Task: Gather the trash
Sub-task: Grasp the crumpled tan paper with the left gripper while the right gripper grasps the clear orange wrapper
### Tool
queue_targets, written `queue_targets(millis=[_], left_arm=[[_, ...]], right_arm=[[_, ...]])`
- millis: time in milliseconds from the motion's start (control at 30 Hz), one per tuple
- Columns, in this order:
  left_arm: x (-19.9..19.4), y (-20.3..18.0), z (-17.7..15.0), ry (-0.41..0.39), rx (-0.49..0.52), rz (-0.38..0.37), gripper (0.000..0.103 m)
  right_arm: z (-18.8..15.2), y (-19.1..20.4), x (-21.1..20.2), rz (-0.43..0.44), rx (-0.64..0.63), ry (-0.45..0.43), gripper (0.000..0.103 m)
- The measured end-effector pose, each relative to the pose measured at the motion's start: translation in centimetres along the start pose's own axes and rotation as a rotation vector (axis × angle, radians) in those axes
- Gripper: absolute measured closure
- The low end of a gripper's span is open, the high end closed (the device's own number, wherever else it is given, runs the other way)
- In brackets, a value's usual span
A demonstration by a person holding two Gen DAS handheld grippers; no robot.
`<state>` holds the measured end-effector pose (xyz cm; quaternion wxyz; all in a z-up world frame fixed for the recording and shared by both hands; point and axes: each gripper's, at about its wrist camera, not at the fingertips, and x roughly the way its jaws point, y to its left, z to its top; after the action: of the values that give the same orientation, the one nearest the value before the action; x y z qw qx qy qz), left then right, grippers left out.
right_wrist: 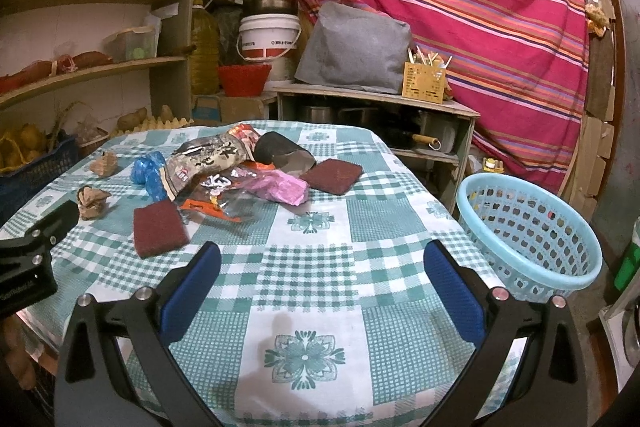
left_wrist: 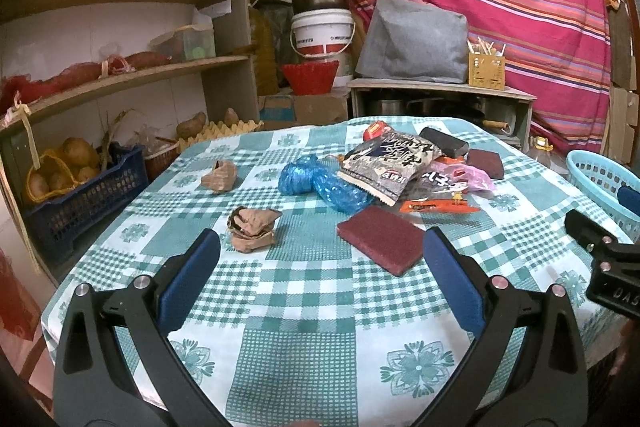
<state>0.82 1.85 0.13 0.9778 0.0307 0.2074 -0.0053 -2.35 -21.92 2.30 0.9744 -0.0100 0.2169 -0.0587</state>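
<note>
We are holding both grippers, left gripper (left_wrist: 320,251) and right gripper (right_wrist: 322,263), spread wide and empty, aiming squarely over the nearest crumpled paper (left_wrist: 253,229) before carrying it to the blue basket (right_wrist: 528,227).

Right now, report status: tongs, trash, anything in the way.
Left tongs open, empty. Right tongs open, empty. Trash pile untouched on the table; blue basket beside it. Nothing in the way.

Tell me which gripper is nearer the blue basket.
Right. The right gripper hovers over the table edge just beside the basket; the left gripper is farther off, near the crumpled paper.
</note>
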Motion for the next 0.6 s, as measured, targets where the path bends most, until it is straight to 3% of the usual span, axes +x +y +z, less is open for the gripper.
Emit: queue_targets(millis=[300,367,600], left_arm=[[3.2,2.8,1.7,0.067,-0.032,0.034,0.005],[4.1,3.6,2.3,0.086,-0.038,0.033,0.005],[7.4,4.2,3.6,0.118,0.042,0.083,0.005]], right_arm=[[2.5,1.1,2.0,-0.011,-0.032,0.04,0.004],[3.0,1.5,3.1,0.023,-0.035,0.075,0.004],[4.7,1.8,6.1,0.081,0.013,0.127,0.004]])
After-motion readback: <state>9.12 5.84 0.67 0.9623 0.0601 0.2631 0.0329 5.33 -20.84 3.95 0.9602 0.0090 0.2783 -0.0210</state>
